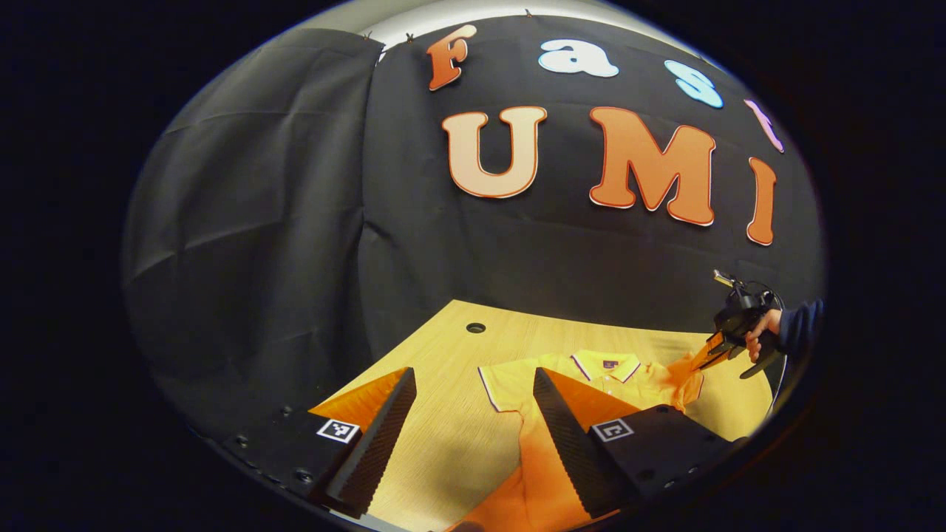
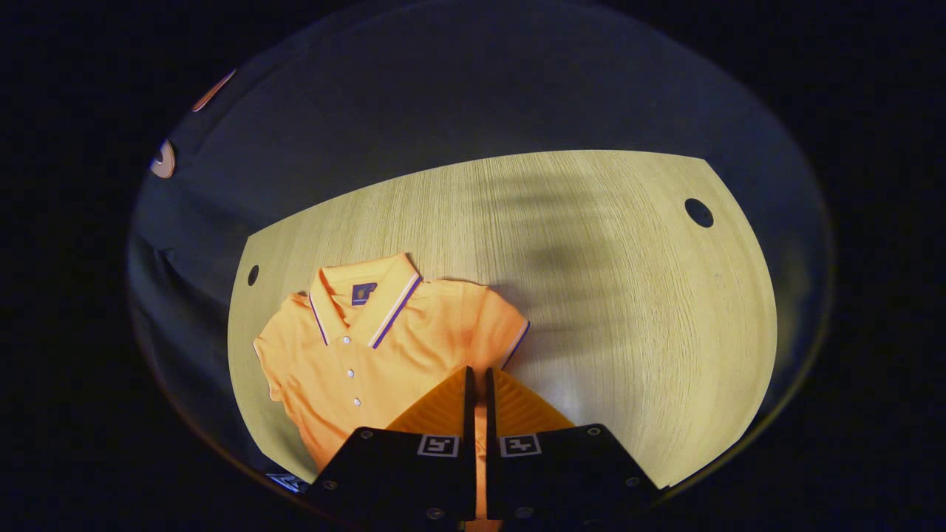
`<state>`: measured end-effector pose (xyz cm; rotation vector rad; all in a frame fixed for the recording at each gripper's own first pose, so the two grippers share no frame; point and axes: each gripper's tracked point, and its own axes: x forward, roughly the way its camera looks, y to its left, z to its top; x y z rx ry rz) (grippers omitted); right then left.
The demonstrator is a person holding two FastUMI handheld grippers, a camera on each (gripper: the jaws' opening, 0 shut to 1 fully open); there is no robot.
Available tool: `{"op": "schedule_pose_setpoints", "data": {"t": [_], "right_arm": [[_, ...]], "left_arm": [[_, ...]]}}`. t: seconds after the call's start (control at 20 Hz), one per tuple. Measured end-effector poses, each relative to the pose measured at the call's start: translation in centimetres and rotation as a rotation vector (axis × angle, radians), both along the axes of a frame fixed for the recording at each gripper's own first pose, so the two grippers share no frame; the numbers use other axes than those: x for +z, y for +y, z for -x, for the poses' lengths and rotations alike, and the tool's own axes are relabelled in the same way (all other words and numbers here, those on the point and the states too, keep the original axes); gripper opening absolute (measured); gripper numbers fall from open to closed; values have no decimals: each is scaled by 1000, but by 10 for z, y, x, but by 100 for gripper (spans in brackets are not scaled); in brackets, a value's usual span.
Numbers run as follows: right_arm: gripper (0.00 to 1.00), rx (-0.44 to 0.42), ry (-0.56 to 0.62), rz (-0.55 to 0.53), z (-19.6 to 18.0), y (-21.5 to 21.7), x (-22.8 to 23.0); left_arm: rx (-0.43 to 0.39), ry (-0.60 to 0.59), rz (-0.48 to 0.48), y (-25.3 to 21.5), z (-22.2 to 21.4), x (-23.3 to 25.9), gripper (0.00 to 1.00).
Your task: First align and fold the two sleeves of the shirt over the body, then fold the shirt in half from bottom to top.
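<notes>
An orange polo shirt (image 2: 369,355) with a striped collar lies front up on the wooden table (image 2: 628,295), buttons showing. My right gripper (image 2: 477,373) is shut, with a strip of orange cloth pinched between its fingers near one short sleeve (image 2: 510,332). In the left gripper view the right gripper (image 1: 709,353), held by a hand (image 1: 757,341), pulls that side of the shirt (image 1: 650,384) up off the table. My left gripper (image 1: 474,377) is wide open above the shirt's other sleeve (image 1: 506,384), with nothing between its fingers.
The table (image 1: 443,347) has round cable holes (image 1: 476,327) (image 2: 698,213) near its back corners. Black cloth walls close in behind and beside it. Bare wood stretches to the right of the shirt in the right gripper view.
</notes>
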<state>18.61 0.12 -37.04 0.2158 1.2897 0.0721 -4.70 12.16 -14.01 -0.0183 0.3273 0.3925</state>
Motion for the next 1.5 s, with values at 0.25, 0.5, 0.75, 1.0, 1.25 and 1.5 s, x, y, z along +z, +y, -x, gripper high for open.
{"op": "schedule_pose_setpoints", "data": {"t": [0.25,0.5,0.75,1.0,1.25,1.5], "right_arm": [[6,-3,2,11,0,32,6],[6,38,35,27,3,72,-8],[6,62,78,34,3,102,-31],[6,96,110,17,4,134,-50],[8,110,132,-20,9,153,-61],[29,129,100,-70,11,151,-47]], "left_arm": [[-16,4,49,30,-5,-9,99],[-2,12,65,55,-6,-15,98],[32,27,65,76,3,-22,98],[82,39,61,92,14,-25,98],[67,63,23,89,3,-24,98],[6,117,60,71,-34,-35,98]]}}
